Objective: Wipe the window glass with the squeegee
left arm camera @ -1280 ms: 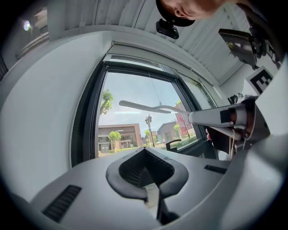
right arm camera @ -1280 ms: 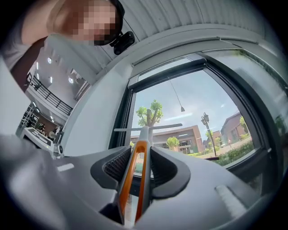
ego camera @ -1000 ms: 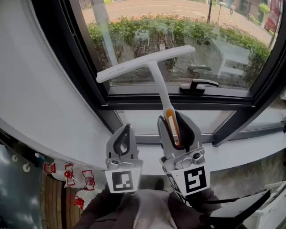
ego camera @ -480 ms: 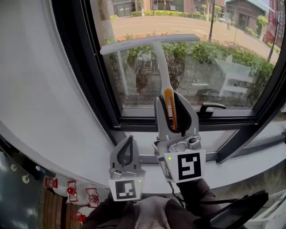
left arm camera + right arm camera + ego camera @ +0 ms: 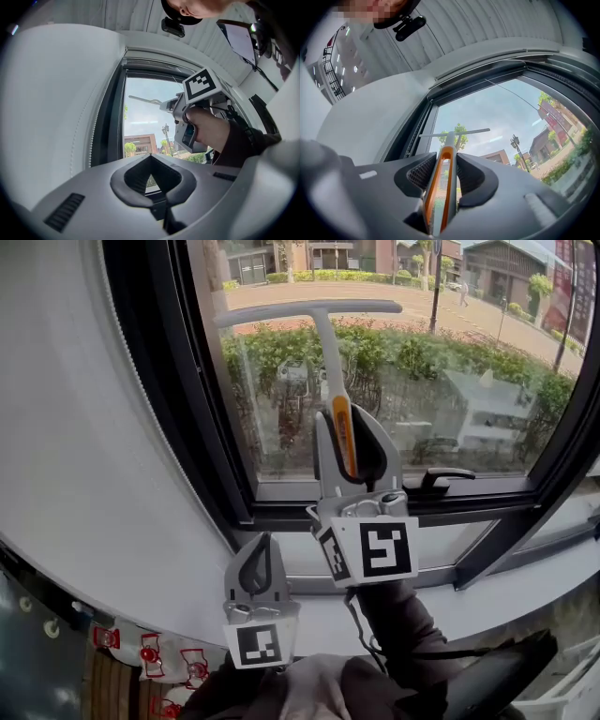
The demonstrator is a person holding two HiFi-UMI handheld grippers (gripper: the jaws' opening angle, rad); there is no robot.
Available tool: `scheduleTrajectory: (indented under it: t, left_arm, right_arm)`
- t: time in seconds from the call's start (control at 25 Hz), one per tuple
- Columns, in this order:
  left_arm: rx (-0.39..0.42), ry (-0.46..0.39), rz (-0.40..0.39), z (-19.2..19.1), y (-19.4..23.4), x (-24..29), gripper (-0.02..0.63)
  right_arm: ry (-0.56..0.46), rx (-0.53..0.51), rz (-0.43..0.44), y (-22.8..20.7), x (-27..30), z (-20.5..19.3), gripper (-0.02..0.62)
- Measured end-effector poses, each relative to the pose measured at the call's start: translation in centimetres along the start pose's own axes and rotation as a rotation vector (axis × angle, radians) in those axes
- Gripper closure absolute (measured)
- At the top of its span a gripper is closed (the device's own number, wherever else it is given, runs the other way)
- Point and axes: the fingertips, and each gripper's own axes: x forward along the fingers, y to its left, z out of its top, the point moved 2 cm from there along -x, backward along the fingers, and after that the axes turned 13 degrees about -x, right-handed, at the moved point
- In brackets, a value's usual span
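The squeegee [image 5: 323,343] is white and T-shaped, with an orange stripe down its handle. Its blade [image 5: 309,309] lies level across the upper left of the window glass [image 5: 459,362]. My right gripper [image 5: 345,442] is shut on the handle and held up in front of the pane. In the right gripper view the handle [image 5: 440,183] runs between the jaws to the blade [image 5: 454,133]. My left gripper [image 5: 258,563] hangs lower, below the window frame, shut with nothing in it. The left gripper view shows its jaws [image 5: 151,176] closed and the right gripper [image 5: 199,101] beyond.
A dark window frame [image 5: 155,381] borders the pane on the left and below. A black window handle [image 5: 445,476] sits on the bottom rail to the right. A white curved wall [image 5: 66,446] fills the left. The sill [image 5: 525,563] runs below.
My right gripper has lifted the squeegee up the glass, from near the bottom rail to the upper part of the pane. The left gripper has stayed low.
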Motion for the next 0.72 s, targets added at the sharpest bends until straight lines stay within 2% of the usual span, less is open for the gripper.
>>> scheduleTrajectory:
  t: [0.36,0.72]
  left_arm:
    - [-0.01,0.015,-0.01,-0.7,0.8,0.8,0.606]
    - [-0.011,0.031,-0.013,-1.2,1.9,0.6,0.606]
  right_arm:
    - [0.003,-0.089,-0.017,2.1,1.4,-1.3,0.465]
    - [0.014,-0.128,-0.095,2.6,2.0,-2.4,0.465]
